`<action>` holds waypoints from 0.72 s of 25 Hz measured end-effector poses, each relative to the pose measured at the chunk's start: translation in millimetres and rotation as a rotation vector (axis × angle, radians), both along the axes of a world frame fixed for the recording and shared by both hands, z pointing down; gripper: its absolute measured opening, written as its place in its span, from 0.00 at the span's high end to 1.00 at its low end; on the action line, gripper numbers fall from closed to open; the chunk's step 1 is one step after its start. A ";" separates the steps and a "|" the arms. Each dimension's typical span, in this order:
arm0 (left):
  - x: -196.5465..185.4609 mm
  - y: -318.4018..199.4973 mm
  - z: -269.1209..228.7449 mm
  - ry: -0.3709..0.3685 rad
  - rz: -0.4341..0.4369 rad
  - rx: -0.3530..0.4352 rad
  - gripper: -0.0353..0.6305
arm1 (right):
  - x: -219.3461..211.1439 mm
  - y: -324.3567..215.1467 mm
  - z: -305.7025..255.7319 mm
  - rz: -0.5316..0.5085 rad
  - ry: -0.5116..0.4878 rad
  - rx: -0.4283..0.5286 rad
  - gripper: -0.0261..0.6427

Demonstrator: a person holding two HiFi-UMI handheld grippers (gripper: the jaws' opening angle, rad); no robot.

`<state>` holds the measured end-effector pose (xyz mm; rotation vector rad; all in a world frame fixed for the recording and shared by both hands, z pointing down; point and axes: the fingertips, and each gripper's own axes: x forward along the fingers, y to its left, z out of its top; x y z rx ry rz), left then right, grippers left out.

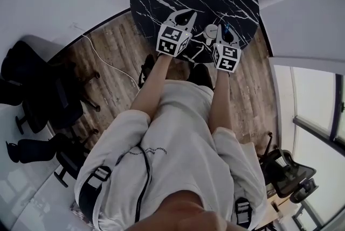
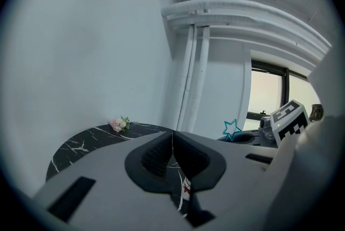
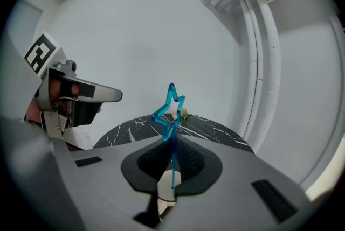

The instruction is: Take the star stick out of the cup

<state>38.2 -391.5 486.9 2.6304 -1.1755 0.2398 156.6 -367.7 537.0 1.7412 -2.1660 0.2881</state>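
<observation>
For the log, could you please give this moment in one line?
left gripper: shut, empty | right gripper: shut on star stick

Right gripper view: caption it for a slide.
Right gripper clamps the blue star stick upright over the cup, marble table behind.

The left gripper (image 2: 172, 137) has its fingers (image 2: 153, 159) pressed together with nothing between them. Beyond them lies a black, white-veined surface (image 2: 81, 144), with a small bunch of pale pink flowers (image 2: 119, 124) at its far edge against the white wall. To the right, the star stick (image 2: 232, 128) stands just left of the right gripper (image 2: 290, 121), near a window (image 2: 267, 92).
</observation>
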 end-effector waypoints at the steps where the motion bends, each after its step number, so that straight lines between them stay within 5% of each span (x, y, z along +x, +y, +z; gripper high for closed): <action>1: -0.5 1.9 -0.6 0.001 0.003 0.000 0.91 | -1.3 2.0 -1.3 -0.001 0.003 0.003 0.90; 18: -7.9 17.7 -14.7 0.025 0.028 0.008 0.91 | -6.5 19.7 -36.3 0.034 -0.024 0.059 0.90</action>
